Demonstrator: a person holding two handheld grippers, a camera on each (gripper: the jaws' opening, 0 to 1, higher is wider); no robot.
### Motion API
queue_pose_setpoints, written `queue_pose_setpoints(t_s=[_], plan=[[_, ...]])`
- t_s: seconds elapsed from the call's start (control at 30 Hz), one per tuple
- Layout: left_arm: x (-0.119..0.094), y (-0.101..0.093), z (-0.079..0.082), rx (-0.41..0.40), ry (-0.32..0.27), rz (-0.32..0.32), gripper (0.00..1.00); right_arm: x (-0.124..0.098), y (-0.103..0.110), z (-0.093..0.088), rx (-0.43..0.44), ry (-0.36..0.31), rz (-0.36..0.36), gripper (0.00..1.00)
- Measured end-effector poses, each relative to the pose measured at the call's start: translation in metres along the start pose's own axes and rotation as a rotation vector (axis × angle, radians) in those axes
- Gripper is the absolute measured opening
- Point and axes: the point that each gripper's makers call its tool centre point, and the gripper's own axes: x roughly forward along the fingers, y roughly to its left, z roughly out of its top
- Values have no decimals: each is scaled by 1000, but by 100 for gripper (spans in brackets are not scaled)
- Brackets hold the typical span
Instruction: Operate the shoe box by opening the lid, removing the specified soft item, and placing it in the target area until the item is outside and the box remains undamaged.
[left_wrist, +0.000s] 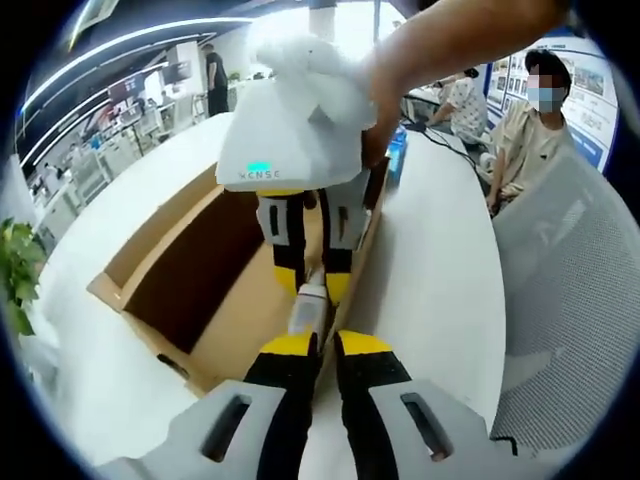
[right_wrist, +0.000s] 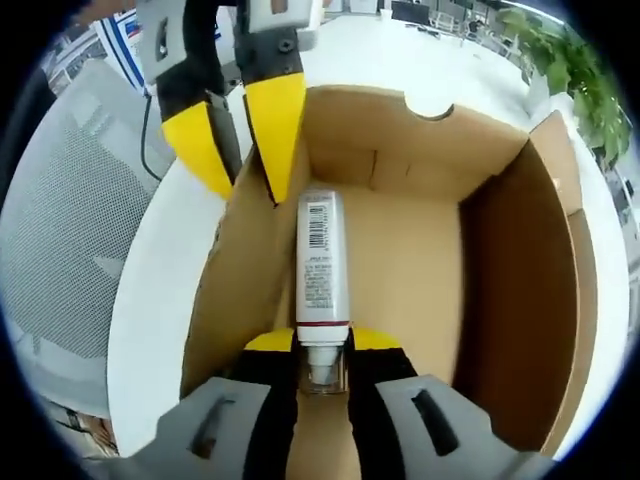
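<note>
An open cardboard shoe box (right_wrist: 420, 260) lies on a white table (right_wrist: 170, 270), its lid folded back along one side (right_wrist: 580, 250). Inside it, a white tube (right_wrist: 322, 255) with a barcode label sits against one side wall. My right gripper (right_wrist: 322, 345) is shut on the tube's cap end. My left gripper (right_wrist: 240, 140) straddles the top edge of that same wall, yellow fingers (right_wrist: 275, 115) pinching the cardboard. In the left gripper view, my left gripper (left_wrist: 327, 345) sits on the wall edge, facing the right gripper (left_wrist: 315, 285) and the tube (left_wrist: 308, 308) inside the box (left_wrist: 190, 290).
A grey mesh chair (left_wrist: 570, 300) stands close beside the table (left_wrist: 440, 270). A person's arm (left_wrist: 450, 40) reaches down to the right gripper. Another person sits beyond the table (left_wrist: 530, 130). A green plant (left_wrist: 15, 270) is at the far edge, with office desks behind.
</note>
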Motion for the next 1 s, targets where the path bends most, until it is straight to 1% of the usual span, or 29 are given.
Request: queue_pose_setpoints(t_s=[0.1, 0.17, 0.2, 0.23, 0.27, 0.33, 0.4, 0.43, 0.47, 0.5, 0.53, 0.57, 0.6, 0.63, 0.67, 0.7, 0.73, 0.8, 0.87, 1.0], plan=[[-1, -1, 2, -17, -7, 2, 7, -8, -5, -2, 1, 2, -18, 14], [-5, -2, 9, -35, -40, 4, 7, -18, -9, -3, 3, 0, -32, 14], [-9, -3, 13, -42, -53, 4, 9, -24, -12, -3, 2, -1, -50, 14], [-11, -3, 15, -44, -60, 5, 12, -29, -12, -4, 1, 0, -50, 14], [-14, -2, 19, -39, -71, 12, 14, -36, -14, -4, -1, -6, -65, 14], [-20, 6, 29, -31, -90, 35, 17, -48, -17, -4, 3, -14, -79, 14], [-27, 16, 44, -27, -137, 69, 19, -60, -19, -3, 7, -28, -99, 14], [-31, 24, 51, -10, -138, 91, 23, -63, -19, -3, 4, -26, -102, 14], [-32, 27, 54, -21, -126, 97, 28, -66, -20, -5, -2, -16, -109, 14], [-34, 31, 59, -17, -131, 107, 30, -70, -18, -5, -11, -16, -110, 14], [-35, 38, 68, 39, -150, 127, 31, -73, -18, -4, -13, -21, -111, 14], [-33, 39, 70, 39, -139, 125, 32, -76, -18, -3, -17, -24, -117, 14], [-27, 39, 69, 76, -111, 112, 33, -78, -17, -2, -21, -26, -119, 14], [-23, 37, 68, 107, -89, 89, 34, -83, -16, 1, -28, -33, -126, 14], [-17, 32, 66, 137, -53, 61, 34, -86, -17, 1, -30, -32, -132, 14], [-13, 31, 67, 169, -40, 55, 34, -90, -17, 4, -34, -38, -137, 14], [-9, 29, 68, 191, -35, 47, 35, -93, -16, 6, -35, -41, -140, 14], [-4, 25, 71, 191, -46, 30, 34, -99, -17, 8, -42, -45, -147, 14], [0, 25, 71, 226, -29, 34, 34, -104, -16, 11, -49, -54, -150, 14], [2, 25, 73, 236, -36, 37, 30, -110, -11, 13, -51, -58, -147, 14]])
